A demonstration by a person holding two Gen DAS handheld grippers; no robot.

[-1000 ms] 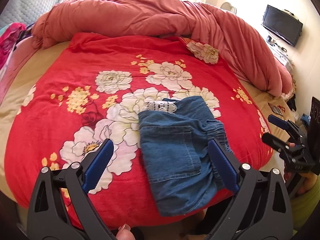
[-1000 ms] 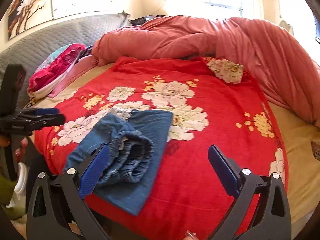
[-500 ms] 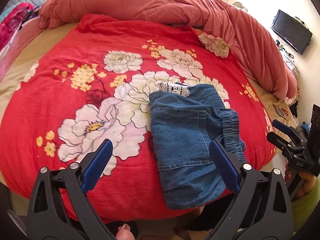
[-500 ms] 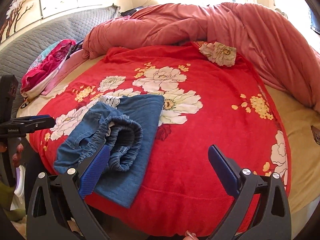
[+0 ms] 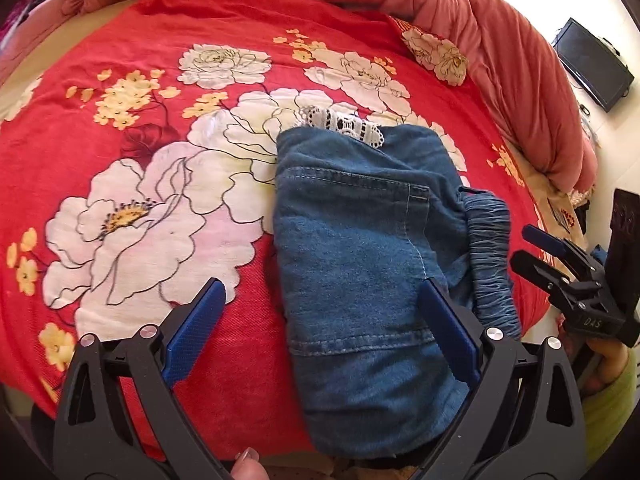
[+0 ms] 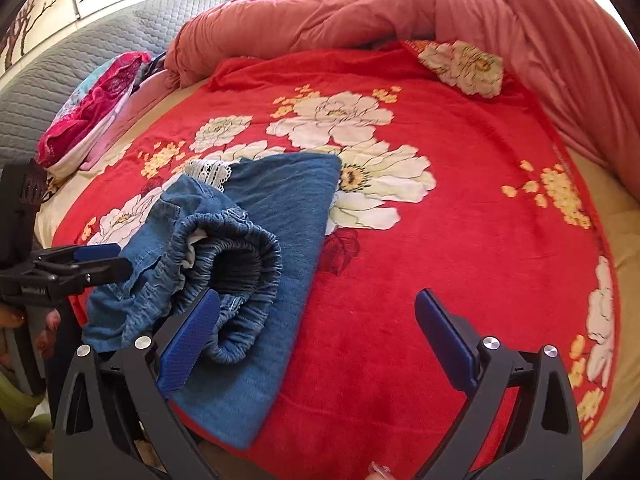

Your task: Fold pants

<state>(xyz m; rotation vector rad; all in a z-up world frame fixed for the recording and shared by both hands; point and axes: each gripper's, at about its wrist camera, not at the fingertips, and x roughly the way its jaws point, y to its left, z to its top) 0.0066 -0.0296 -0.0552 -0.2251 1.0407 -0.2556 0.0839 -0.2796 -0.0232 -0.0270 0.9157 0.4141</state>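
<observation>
Both grippers hang spread wide over the near edge of the bed and grip nothing. The left gripper [image 5: 322, 304] has one blue finger above bare blanket and the other over the pants [image 5: 360, 264]; whether that finger touches the denim cannot be told. The right gripper [image 6: 316, 314] has its left finger just at the gathered waistband [image 6: 240, 264], its right finger over bare blanket [image 6: 460, 240].

The pants lie folded into a thick packet on the red flowered blanket, close to the bed's near edge, the lower end drooping over it. A strip of white lace [image 5: 342, 124] shows at the far end. The waistband bulges up on the packet's right side, rolled open.

Beyond the pants the blanket runs wide and flat up to a heaped pink duvet [image 6: 400, 4] at the back and right. A pile of bright clothes [image 6: 96, 108] sits at the far left by a grey quilted headboard [image 6: 80, 56].

Each gripper points forward across the bed and tilts slightly down.
</observation>
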